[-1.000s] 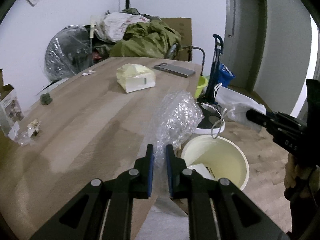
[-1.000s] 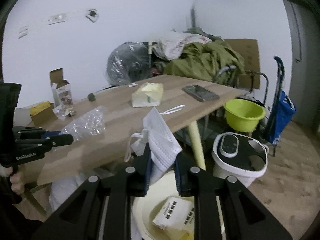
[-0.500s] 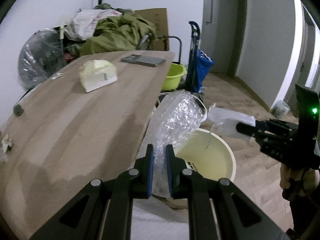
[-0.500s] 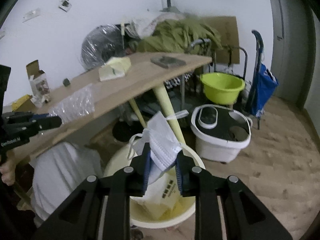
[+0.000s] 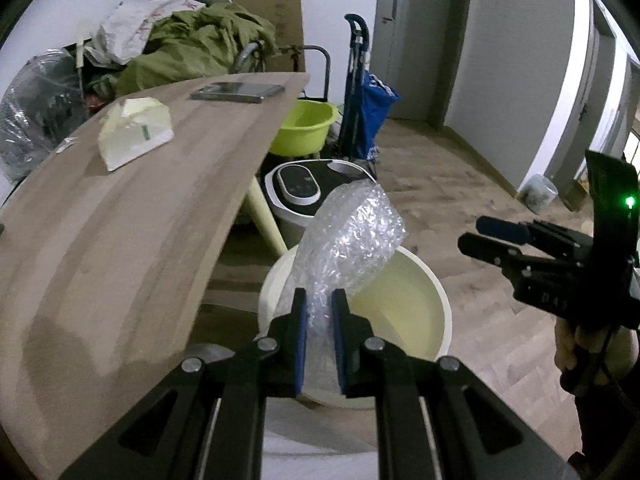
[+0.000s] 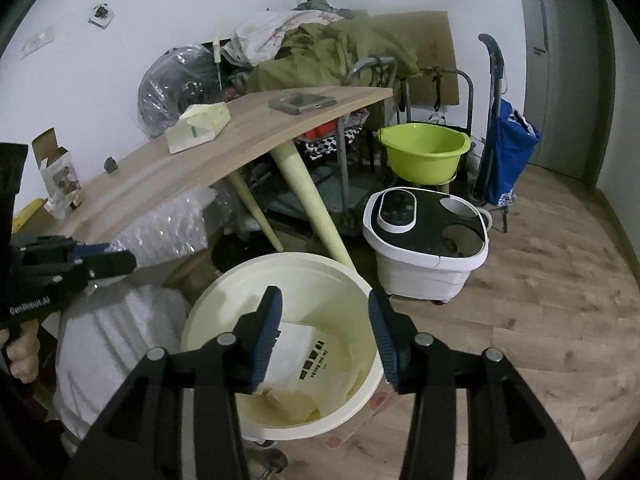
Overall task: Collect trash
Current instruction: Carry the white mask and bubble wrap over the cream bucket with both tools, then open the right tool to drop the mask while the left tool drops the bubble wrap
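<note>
left tongs [image 5: 319, 312] clenched on bubble wrap [image 5: 352, 236] above bin [image 5: 438, 300]; right tongs [image 6: 325, 314] opening, nothing between, over bin

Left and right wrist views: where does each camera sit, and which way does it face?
Left wrist: on the left gripper, looking down past the bubble wrap it grips into the cream bucket; the right gripper shows.
Right wrist: on the right gripper, jaws opening, empty, above the bucket; the left gripper shows.
Shared: bucket, table.

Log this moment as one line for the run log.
left gripper: shut on bubble wrap | right gripper: opening, empty, above bucket | mask: not visible
</note>
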A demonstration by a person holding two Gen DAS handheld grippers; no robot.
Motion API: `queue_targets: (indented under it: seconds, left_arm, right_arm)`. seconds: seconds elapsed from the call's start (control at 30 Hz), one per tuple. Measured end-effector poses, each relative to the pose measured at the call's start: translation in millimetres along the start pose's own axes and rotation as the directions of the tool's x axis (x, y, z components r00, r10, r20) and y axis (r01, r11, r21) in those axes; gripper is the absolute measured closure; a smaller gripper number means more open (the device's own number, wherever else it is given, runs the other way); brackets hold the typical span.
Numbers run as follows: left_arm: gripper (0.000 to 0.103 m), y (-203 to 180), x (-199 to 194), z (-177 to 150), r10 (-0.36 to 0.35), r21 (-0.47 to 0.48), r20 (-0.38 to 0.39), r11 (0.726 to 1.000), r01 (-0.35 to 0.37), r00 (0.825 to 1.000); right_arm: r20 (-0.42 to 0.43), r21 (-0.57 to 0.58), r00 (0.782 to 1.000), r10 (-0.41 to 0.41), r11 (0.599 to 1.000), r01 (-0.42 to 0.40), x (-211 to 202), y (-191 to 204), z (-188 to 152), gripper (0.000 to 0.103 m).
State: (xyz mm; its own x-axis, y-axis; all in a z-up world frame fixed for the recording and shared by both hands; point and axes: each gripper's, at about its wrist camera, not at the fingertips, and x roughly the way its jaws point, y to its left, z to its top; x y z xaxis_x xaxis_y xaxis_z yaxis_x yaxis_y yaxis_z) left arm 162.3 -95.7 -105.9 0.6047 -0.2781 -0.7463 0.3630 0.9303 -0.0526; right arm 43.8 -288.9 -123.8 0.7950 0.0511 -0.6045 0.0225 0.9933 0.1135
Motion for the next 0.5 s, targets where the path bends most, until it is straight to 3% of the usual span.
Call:
queue_targets:
  seconds: [0.23,0.3,0.37,0.5]
  left_arm:
    - [0.090,-3,31,3,-0.046,-0.012,-0.079,0.999,0.045,0.996]
    - [0.079,-4,38,3,-0.061,-0.015,-0.096,0.998,0.060,0.994]
    - [0.060,-5,41,0,-0.073,-0.021,-0.102,0.997,0.072,0.992]
    - [0.056,-5,39,-2,-0.091,-0.028,-0.098,0.996,0.089,0.991]
  right_arm:
    - [0.000,0.014,1.000,-0.015,1.000,0.015,0,-4,1,0.060]
    - [0.000,0.012,1.000,-0.019,1.000,0.019,-2,-4,1,0.060]
    - [-0.001,0.013,1.000,-0.024,1.000,0.024,-3,-5,1,0.060]
    - [0.001,0.010,1.000,-0.029,1.000,0.029,-3,-3,1,0.060]
